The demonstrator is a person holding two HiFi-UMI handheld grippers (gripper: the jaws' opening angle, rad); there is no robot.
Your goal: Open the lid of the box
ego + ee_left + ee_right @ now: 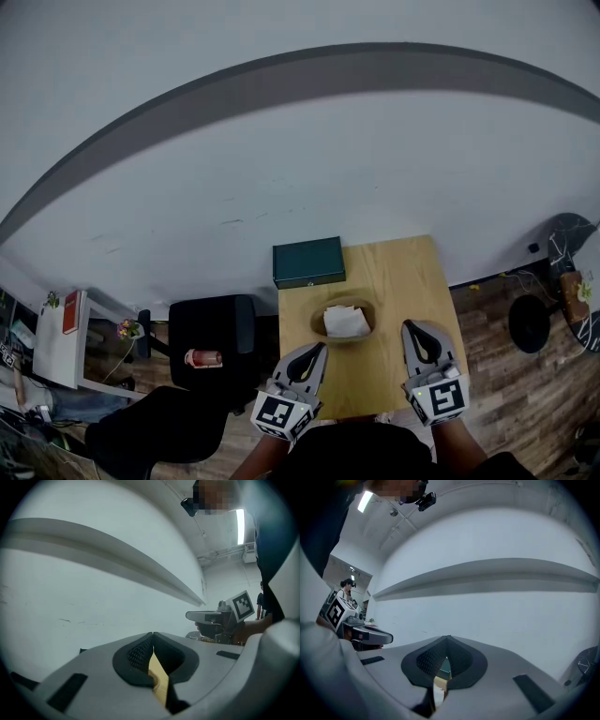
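The left gripper [317,351] and right gripper [413,328] were both pressed together, empty. The green box [308,262] sat closed, far left on the wooden table [403,281].

Matt green box [308,262], wooden table [403,281]

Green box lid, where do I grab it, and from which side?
Probably the lid's front edge on the green box, coming from your near side past the bowl: its long front face is toward you, with what looks like a small clasp at mid-front.
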